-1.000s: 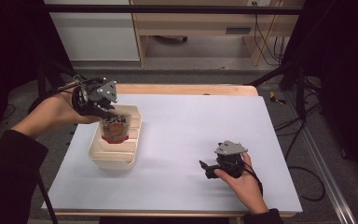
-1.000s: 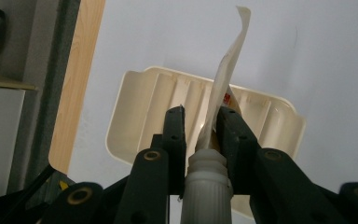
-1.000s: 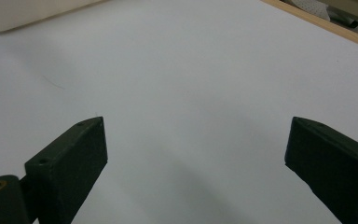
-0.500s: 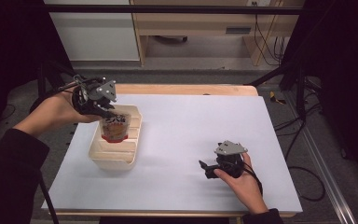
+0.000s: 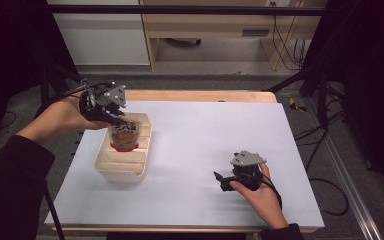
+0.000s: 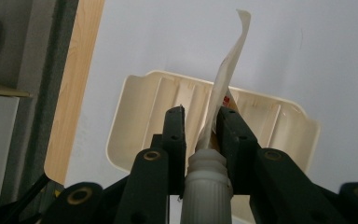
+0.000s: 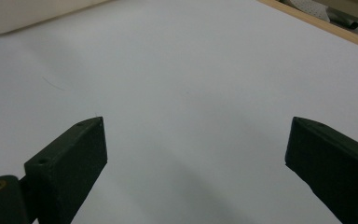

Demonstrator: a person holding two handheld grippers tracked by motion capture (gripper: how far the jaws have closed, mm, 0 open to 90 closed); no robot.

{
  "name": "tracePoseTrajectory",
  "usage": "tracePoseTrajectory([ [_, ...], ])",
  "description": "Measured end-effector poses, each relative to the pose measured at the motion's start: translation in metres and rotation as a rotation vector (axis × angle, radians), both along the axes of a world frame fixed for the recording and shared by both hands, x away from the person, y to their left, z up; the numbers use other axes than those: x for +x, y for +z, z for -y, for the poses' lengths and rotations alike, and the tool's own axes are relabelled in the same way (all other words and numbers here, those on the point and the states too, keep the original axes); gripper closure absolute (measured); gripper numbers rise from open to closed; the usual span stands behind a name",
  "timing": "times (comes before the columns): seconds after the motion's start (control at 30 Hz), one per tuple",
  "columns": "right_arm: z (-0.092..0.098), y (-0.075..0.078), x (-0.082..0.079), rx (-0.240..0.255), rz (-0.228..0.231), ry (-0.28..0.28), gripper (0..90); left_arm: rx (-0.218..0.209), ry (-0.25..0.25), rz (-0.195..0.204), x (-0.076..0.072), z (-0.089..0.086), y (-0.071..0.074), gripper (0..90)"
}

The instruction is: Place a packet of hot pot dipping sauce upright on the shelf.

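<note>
While the spouted pouch (image 5: pixel 125 136) is pinched at its neck by the left tool (image 6: pixel 200 126), it hangs over the far end of the cream tray (image 5: pixel 111 165). Pouch should be lowered straight, kept clear of the dividers, released only once seated. Right tool (image 7: pixel 196 140) is spread, parked on the surface (image 5: pixel 195 140).

Glossy plastic pouch (image 5: pixel 125 136); smooth cream plastic tray (image 5: pixel 125 167).
</note>
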State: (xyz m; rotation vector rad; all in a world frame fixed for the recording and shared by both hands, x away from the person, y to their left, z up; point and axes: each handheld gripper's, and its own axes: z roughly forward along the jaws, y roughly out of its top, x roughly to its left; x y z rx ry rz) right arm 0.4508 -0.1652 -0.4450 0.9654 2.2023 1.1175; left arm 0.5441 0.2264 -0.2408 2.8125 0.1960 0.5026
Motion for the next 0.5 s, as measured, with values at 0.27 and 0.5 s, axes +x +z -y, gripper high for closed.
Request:
tracePoseTrajectory([
  [0.27,-0.001,-0.001,0.000,-0.011,0.004,-0.004,5.9,-0.005,-0.009,-0.013,0.011,-0.005,-0.010,73.8],
  [0.5,-0.001,-0.003,0.000,-0.013,0.000,-0.008,5.9,-0.014,-0.019,-0.016,0.022,-0.004,-0.016,73.9],
])
